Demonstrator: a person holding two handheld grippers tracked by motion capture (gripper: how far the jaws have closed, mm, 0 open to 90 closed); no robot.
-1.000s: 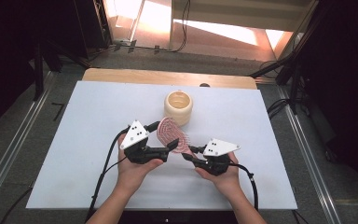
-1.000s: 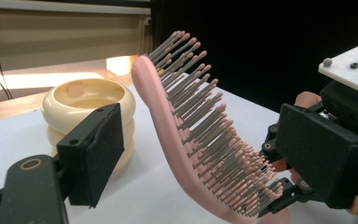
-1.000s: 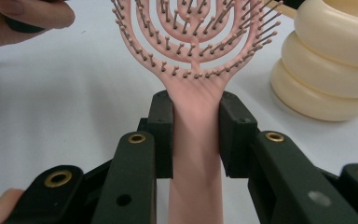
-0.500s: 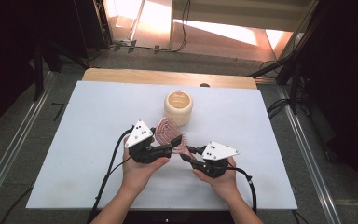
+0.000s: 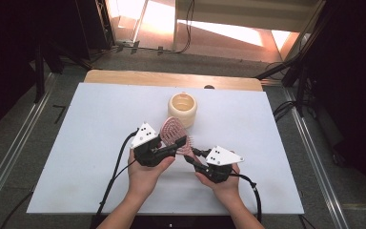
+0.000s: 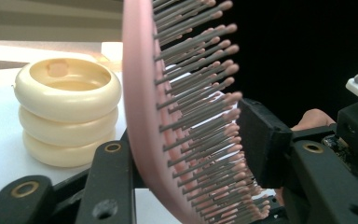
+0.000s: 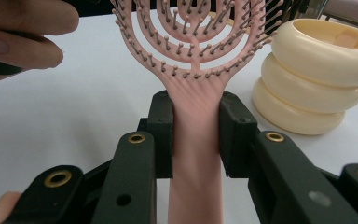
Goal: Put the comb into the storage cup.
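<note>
High view: the pink hairbrush bridges both grippers, just before the cream holder. Left gripper view: the left gripper, its jaws just closing, clamps the brush head. Right gripper view: the right gripper clenches the handle.

Pink vented hairbrush, upright, above table

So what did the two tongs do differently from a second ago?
The left tongs swung in over the pink hairbrush, and their jaws have just been closing on its head: one jaw behind the back, the other against the bristles. The right tongs stayed clamped on the brush's handle. The cream ringed cup on the white table did not move.
</note>
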